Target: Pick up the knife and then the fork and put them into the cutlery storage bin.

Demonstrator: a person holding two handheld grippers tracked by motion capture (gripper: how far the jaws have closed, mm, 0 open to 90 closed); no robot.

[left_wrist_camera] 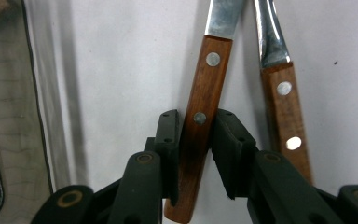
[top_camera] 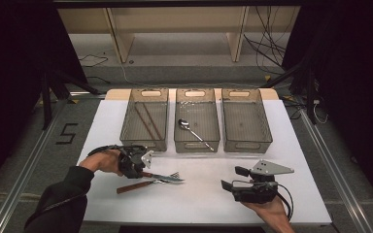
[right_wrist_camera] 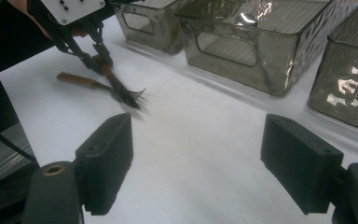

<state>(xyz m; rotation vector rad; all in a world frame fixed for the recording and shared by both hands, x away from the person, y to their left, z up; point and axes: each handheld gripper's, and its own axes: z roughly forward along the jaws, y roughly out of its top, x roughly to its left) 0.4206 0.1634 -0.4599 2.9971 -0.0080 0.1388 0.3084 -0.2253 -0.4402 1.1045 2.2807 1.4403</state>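
On the white desk (top_camera: pixel 209 194), near the left bin (top_camera: pixel 144 119), the left gripper (left_wrist_camera: pixel 196 140) has its fingers (left_wrist_camera: pixel 168 140) shut tight on a knife (left_wrist_camera: pixel 204 107) w/ a wood handle. A fork (left_wrist_camera: pixel 282 93) lies just beside it, & the right gripper (right_wrist_camera: pixel 209 163) sits well apart, fingers wide open, holding nothing.

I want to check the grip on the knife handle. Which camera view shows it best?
The left gripper view: the wooden handle sits close up between the left tool jaws, rivets visible. In the high view the tool hides the handle; only the blade shows. The right gripper view shows it far off and small.
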